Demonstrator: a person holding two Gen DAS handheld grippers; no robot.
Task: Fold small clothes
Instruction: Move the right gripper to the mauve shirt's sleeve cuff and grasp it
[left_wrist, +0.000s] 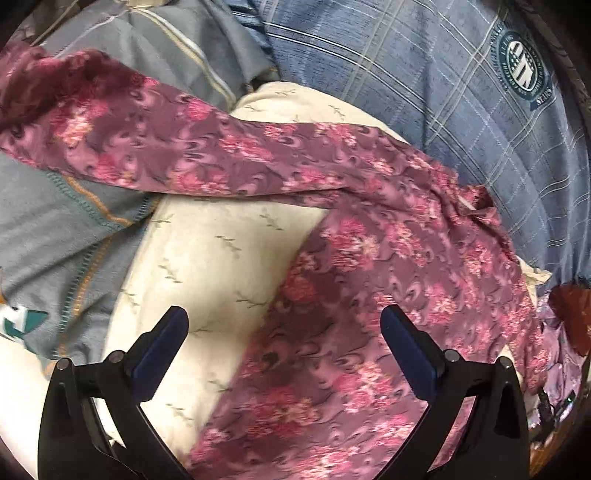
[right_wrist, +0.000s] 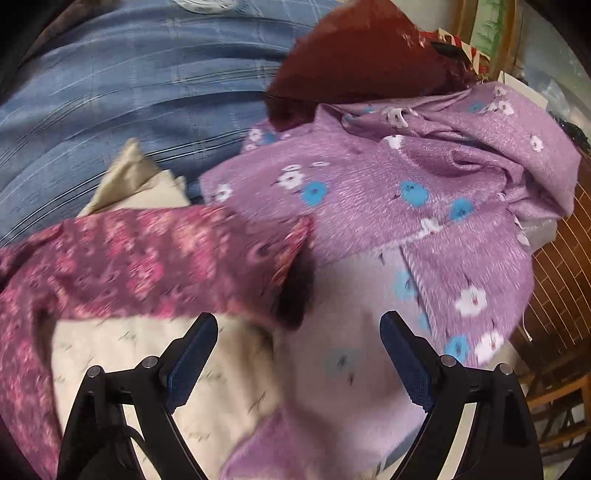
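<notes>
Clothes lie in a loose heap on a blue plaid bedspread (left_wrist: 424, 74), and neither tool has hold of anything. The left gripper (left_wrist: 284, 325) hovers with its fingers spread wide above a maroon floral garment (left_wrist: 332, 266), which sprawls across a cream cushion (left_wrist: 207, 251) with one long part trailing toward a grey stitched garment (left_wrist: 48, 221). The right gripper (right_wrist: 299, 332) is likewise spread and empty, poised over cream fabric where the maroon piece's end meets a lilac flowered garment (right_wrist: 424, 192); a dark red cloth (right_wrist: 351, 59) sits behind. The likely trouble is a grab that catches two layers at once, since the maroon and lilac pieces overlap here. The cushion's soft, rounded top could also let any fold slide or sag out of line.
</notes>
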